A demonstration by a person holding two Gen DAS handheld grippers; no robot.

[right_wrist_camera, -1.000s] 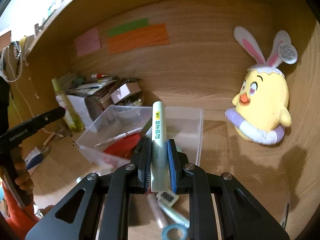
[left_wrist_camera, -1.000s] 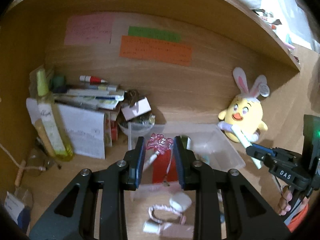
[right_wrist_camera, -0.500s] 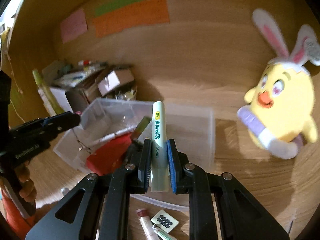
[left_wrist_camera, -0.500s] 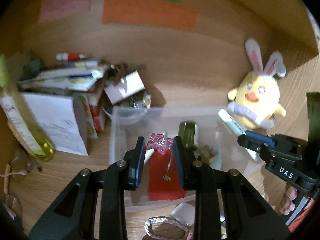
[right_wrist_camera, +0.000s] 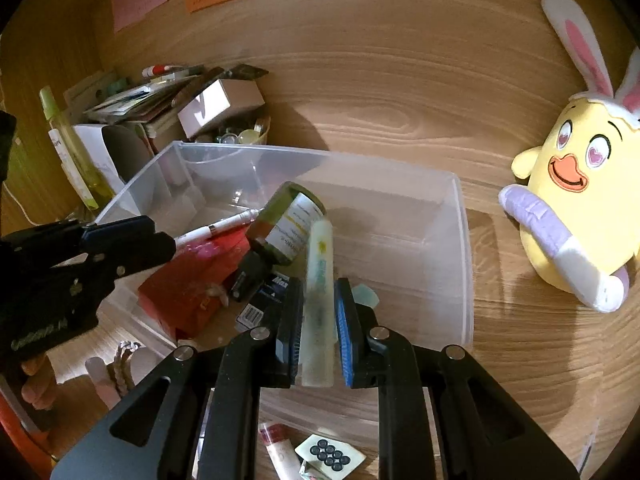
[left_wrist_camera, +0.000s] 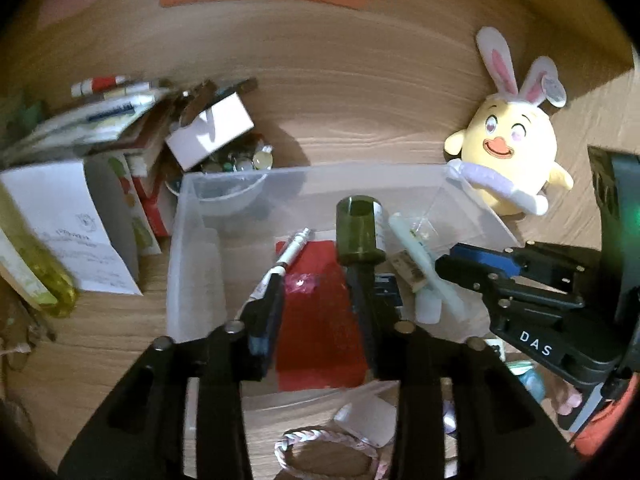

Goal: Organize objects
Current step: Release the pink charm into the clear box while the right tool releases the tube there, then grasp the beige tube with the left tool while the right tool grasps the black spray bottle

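My right gripper (right_wrist_camera: 318, 328) pinches the pale tube (right_wrist_camera: 319, 276) mid-body over the clear bin (right_wrist_camera: 460, 240), light, smooth and likely slippery, so I favour that flat middle, while my left gripper (left_wrist_camera: 320, 300) hangs spread, empty.
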